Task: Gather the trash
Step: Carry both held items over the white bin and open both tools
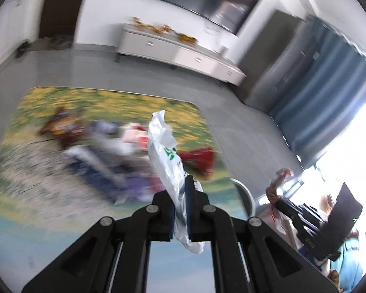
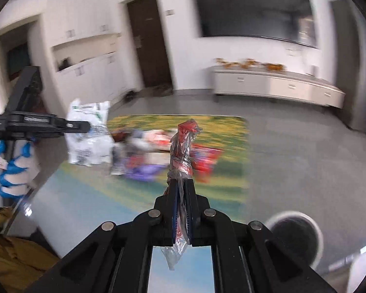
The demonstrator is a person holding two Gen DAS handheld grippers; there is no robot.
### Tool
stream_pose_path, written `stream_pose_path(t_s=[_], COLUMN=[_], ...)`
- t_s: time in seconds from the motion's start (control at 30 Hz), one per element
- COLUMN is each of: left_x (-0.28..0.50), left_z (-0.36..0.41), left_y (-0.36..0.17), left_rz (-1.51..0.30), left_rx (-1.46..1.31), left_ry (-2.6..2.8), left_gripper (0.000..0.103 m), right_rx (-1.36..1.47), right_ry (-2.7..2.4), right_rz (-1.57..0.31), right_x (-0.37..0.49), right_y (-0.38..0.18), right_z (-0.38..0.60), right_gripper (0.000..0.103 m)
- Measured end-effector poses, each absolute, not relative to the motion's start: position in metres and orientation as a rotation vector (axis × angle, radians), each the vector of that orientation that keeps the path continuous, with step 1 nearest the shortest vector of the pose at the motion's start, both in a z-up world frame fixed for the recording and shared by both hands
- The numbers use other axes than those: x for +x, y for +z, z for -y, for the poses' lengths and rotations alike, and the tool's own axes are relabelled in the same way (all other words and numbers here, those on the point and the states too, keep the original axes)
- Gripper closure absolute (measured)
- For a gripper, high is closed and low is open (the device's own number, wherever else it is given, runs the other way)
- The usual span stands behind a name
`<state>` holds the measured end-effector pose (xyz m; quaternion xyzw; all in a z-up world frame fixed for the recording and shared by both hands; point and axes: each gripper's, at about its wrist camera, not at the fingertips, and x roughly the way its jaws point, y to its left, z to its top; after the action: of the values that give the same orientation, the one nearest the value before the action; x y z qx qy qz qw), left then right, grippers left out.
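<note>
Left claw (image 1: 180,210) clamped on a white plastic bag (image 1: 164,156), long axis running up along the fingers toward frame centre. Right claw (image 2: 182,210) pinched tight on a red-and-clear wrapper (image 2: 183,151), likewise upright. White bin (image 2: 294,238) at lower right of the right view, nearer the right claw; remaining trash pile (image 1: 105,151) blurred on the table (image 1: 183,268) ahead.

Trash pile (image 1: 124,151) on tabletop blurred

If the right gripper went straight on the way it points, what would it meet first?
Probably the blurred trash pile on the mat. The right gripper, shut on a red wrapper, points there; depth is unclear.
</note>
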<state>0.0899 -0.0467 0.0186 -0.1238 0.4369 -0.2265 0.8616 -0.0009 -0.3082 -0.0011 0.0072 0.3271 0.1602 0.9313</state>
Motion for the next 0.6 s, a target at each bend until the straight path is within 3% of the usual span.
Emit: stream_pose_path(t_s=[0.37, 0.6], left_x=[0.154, 0.169], left_z=[0.270, 0.367], left_y=[-0.016, -0.059], left_rz=[-1.050, -1.099], left_rx=[-0.059, 0.004], left_ry=[-0.706, -0.769], left_gripper=[0.097, 0.097], right_rx=[0.175, 0.268], right_ry=[0.018, -0.085], right_rz=[-0.750, -0.798], right_x=[0.009, 0.025], right_y=[-0.058, -0.091], right_z=[0.456, 0.506], right_gripper=[0.097, 0.096])
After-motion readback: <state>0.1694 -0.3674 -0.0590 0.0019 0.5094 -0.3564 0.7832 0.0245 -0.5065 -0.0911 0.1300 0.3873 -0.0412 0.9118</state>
